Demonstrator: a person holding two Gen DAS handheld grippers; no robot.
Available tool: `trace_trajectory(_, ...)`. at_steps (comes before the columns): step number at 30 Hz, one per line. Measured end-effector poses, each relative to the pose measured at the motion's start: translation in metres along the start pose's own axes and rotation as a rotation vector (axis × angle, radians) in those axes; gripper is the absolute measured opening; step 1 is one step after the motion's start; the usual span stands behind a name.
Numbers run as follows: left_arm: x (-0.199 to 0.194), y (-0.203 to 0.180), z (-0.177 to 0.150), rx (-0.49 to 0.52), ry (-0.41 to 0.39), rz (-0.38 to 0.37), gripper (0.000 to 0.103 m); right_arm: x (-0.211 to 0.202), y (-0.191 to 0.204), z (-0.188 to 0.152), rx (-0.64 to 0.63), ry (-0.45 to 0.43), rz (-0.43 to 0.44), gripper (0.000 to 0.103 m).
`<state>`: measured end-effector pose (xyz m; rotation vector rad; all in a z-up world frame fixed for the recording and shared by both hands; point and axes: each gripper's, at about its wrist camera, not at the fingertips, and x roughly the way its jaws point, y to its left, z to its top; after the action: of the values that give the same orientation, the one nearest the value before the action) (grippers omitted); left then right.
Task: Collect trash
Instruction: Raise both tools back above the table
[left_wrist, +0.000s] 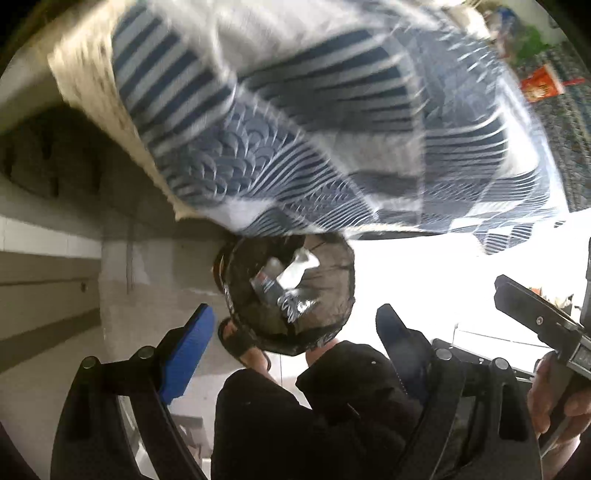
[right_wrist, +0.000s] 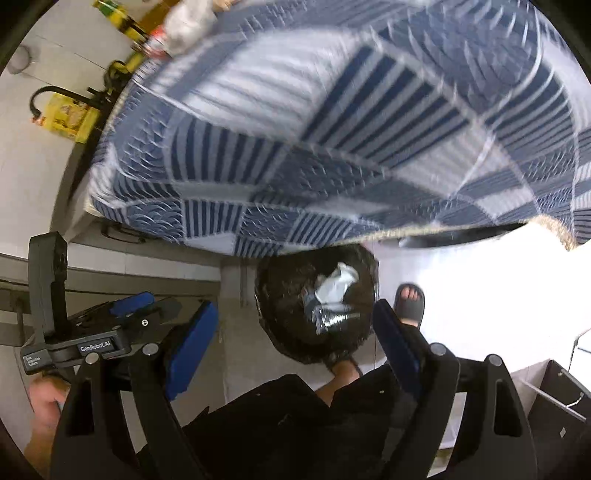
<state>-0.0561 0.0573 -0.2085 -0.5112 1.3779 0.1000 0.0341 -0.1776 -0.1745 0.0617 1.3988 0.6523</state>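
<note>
A black mesh wastebasket (left_wrist: 334, 258) stands on the pale floor, just under the table's edge. Crumpled silver and white wrappers (left_wrist: 288, 282) lie inside it. My left gripper (left_wrist: 295, 317) hangs high above the basket, pointing steeply down, its blue pads wide apart and nothing between them. In the right wrist view the same wastebasket (right_wrist: 277, 291) and wrappers (right_wrist: 332, 295) show below my right gripper (right_wrist: 293, 310), which is also open and empty. On the tabletop lie an orange packet (left_wrist: 541, 86) and a white crumpled piece (right_wrist: 184, 22), both blurred.
A blue-and-white patterned tablecloth (left_wrist: 295, 110) overhangs the basket. The person's sandalled feet (right_wrist: 408, 302) and black trousers (left_wrist: 295, 424) are close to it. A yellow box (right_wrist: 70, 118) sits at the left and a dark box (right_wrist: 554, 406) at the lower right.
</note>
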Motion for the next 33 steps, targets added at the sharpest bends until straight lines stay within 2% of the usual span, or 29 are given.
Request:
trace_trajectory(5,-0.036,-0.012,0.011,0.058,-0.076,-0.015,0.086,-0.039,0.015,0.008,-0.062,-0.107,-0.02,0.088)
trace_trajectory(7,-0.052,-0.018,0.016,0.086,-0.107,-0.022,0.086,-0.055,0.022,0.011,-0.08,-0.16,-0.028,0.096)
trace_trajectory(15,-0.106,-0.051,0.038,0.232,-0.212,-0.036,0.088,-0.116,0.05,0.024,-0.13,-0.322,-0.051,0.098)
trace_trajectory(19,-0.128,-0.07,0.049,0.284,-0.264,-0.052,0.096,-0.139,0.059,0.037,-0.15,-0.369,-0.057,0.098)
trace_trajectory(21,-0.134,-0.08,0.054,0.307,-0.281,-0.044,0.096,-0.15,0.059,0.046,-0.168,-0.397,-0.071,0.098)
trace_trajectory(28,-0.133,-0.121,0.087,0.312,-0.311,-0.013,0.096,-0.169,0.026,0.091,-0.185,-0.441,-0.036,0.098)
trace_trajectory(33,-0.118,-0.143,0.119,0.255,-0.308,0.039,0.096,-0.171,-0.011,0.131,-0.21,-0.425,0.008,0.098)
